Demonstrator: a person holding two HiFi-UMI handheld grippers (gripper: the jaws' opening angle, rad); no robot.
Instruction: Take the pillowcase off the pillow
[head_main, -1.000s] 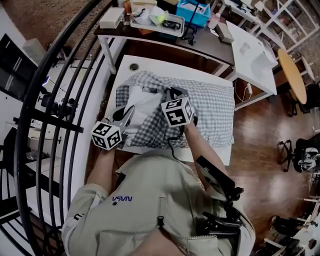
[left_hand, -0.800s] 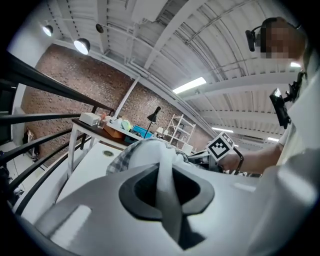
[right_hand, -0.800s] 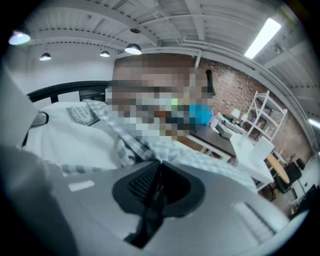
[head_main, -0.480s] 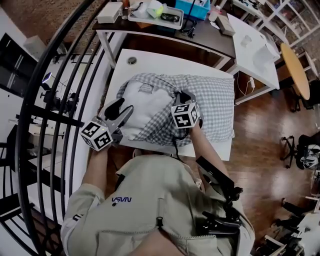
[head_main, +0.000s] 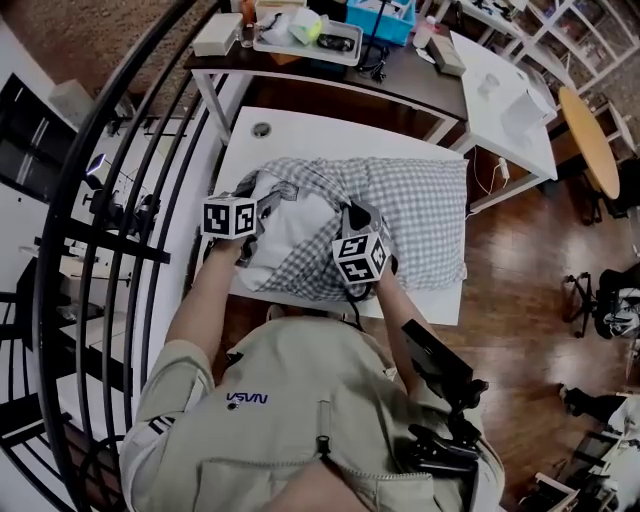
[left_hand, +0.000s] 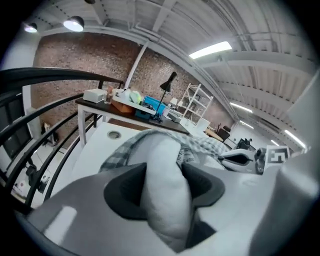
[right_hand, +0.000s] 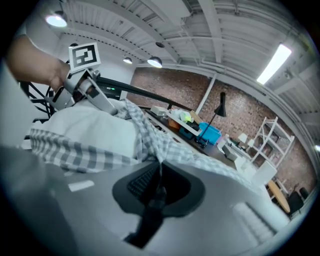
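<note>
Stripping looks under way: the left gripper (left_hand: 162, 187) is closing its jaws on the bare pillow (left_hand: 160, 150) between them, and the right gripper (right_hand: 159, 187) pinches the pillowcase (right_hand: 156, 145) tight, so the next move is probably to pull the two apart.

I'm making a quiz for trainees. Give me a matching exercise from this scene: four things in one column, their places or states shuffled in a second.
1 left tool
2 right tool
3 pillowcase
4 blue bin

A on the dark desk
B shut on the pillowcase
C white pillow between its jaws
D covers only part of the pillow

Pairs: 1-C, 2-B, 3-D, 4-A. The left tool's jaws are closing on the pillow.
</note>
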